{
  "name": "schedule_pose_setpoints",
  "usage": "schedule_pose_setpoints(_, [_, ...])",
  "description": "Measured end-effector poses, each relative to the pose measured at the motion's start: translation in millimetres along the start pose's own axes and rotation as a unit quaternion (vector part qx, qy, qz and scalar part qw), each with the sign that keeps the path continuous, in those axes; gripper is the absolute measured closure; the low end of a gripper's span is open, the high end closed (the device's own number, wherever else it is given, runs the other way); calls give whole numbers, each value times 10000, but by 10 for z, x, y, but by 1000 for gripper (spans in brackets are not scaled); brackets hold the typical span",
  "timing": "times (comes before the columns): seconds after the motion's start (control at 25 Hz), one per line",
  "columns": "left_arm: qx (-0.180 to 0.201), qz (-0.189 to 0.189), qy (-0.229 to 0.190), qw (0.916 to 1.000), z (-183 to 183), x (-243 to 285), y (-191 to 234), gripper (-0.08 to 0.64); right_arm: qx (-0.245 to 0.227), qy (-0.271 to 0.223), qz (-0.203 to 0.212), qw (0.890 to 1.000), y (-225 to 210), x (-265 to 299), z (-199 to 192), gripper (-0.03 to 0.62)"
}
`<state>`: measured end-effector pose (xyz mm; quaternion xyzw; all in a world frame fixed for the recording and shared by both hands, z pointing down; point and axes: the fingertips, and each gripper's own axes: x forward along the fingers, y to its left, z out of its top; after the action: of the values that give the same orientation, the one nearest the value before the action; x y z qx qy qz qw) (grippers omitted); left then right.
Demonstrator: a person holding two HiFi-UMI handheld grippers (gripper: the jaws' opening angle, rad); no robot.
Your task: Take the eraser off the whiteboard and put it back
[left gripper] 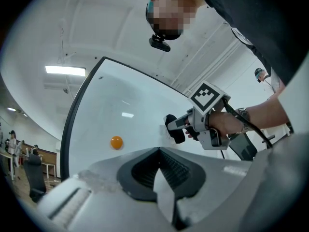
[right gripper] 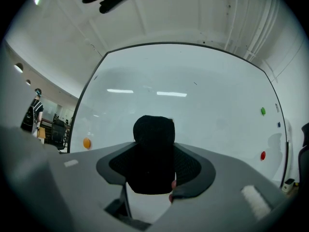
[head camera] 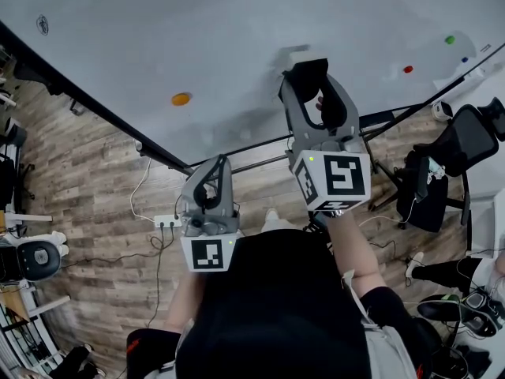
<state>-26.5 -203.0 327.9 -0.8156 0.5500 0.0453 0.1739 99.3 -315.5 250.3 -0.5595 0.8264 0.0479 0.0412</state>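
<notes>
A person stands at a whiteboard (head camera: 237, 38) with a hand-held gripper in each hand, seen from above. The right hand-held gripper (head camera: 312, 85) is raised to the board and clenched on a black eraser (right gripper: 153, 139), its jaws spread wide to take the block across its width. The eraser is close against the board's lower part, right of centre. No view shows clearly whether it touches the surface or sits just off it. A pale edge shows at its far end, next to the board.

The left hand-held gripper (left gripper: 157, 152) hangs lower and nearer the body, well apart from the board, its jaws closed together on nothing.

An orange magnet (head camera: 181, 99) sits on the board to the left. A red magnet (head camera: 407, 69) and a green magnet (head camera: 450, 39) dot the right side.

The eraser looks light, a stiff block with a soft, felt-like textured face. It should not crush or break, and the rough surface gives the pads some bite. The present hold, across the two flat sides with part of the block standing proud of the jaws, looks sound. If it clings by a magnet, it will likely resist a little when pulled off and snap on when returned, so it should meet the board flat on its felt side. A tilted approach could let it twist in the jaws or slide down the smooth board.
</notes>
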Motion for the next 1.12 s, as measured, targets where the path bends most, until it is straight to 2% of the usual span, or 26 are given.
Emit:
schedule_pose_setpoints(0.4, [-29,-164,-14,9999,41,-190,-30,558,-198,-161,19,9997,170,-326,156,367])
schedule_pose_setpoints(0.96, [-70,-391,-1,9992,128,-492,74,558,-148,-191,-75,9997,518,-781,240,366])
schedule_pose_setpoints(1.12, [-103,-422,-13,9991,107,-739,55,558,-213,-207,-102,9995,706,-1080,188,365])
